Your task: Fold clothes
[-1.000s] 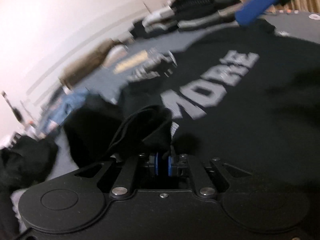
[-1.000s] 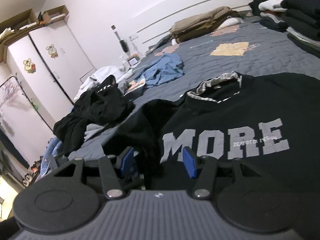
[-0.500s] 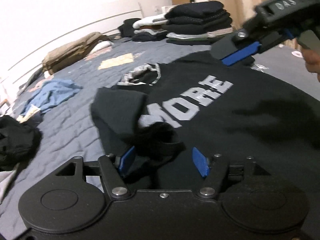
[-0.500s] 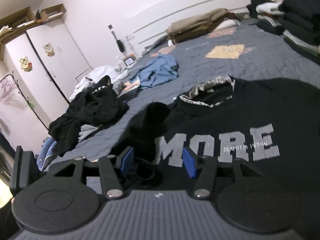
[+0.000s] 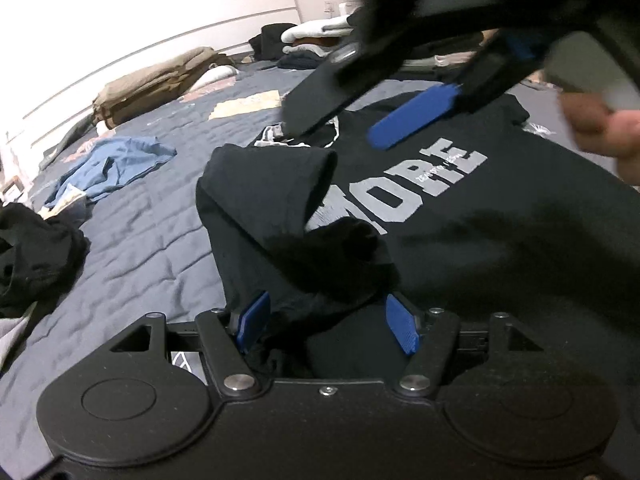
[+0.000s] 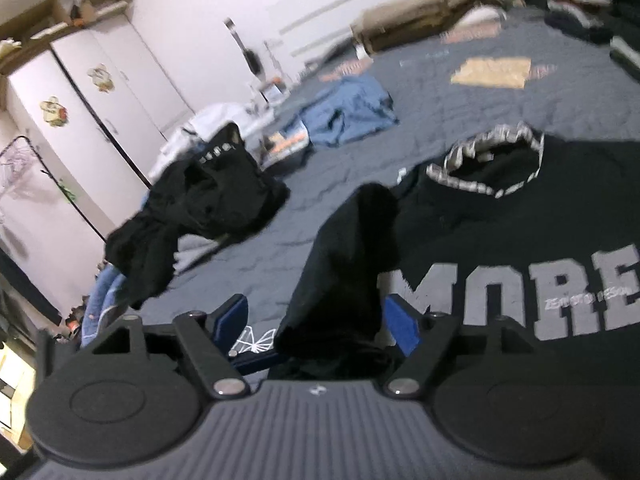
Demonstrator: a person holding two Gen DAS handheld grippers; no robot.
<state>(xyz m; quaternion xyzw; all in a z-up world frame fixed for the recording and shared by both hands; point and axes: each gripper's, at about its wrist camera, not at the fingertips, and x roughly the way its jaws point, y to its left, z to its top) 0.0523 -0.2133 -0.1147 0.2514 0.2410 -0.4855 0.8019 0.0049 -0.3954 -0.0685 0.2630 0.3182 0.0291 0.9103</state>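
A black T-shirt (image 5: pixel 500 240) with grey "MORE" lettering lies flat on the grey quilt (image 5: pixel 152 240). Its left sleeve (image 5: pixel 272 188) is folded in over the chest. My left gripper (image 5: pixel 328 325) stands open at the shirt's near edge, with loose black fabric lying between its blue pads untouched. In the right wrist view, my right gripper (image 6: pixel 316 322) is over the same sleeve (image 6: pixel 344 260). Its jaws are opening, and a hump of sleeve fabric rises between them without being pressed. Its blue-padded fingers (image 5: pixel 416 116) reach in above the collar (image 6: pixel 488 168), held by a hand (image 5: pixel 600 132).
A blue garment (image 5: pixel 116 164) and a heap of black clothes (image 6: pixel 200 208) lie on the quilt to the left. Tan bedding (image 5: pixel 160 84) and a stack of folded clothes (image 6: pixel 592 8) sit at the far edge. A white wardrobe (image 6: pixel 80 120) stands beyond the bed.
My left gripper opened and let go of the sleeve, which now lies folded over the shirt, then drew back and up. My right gripper swung left over the shirt and its jaws widened.
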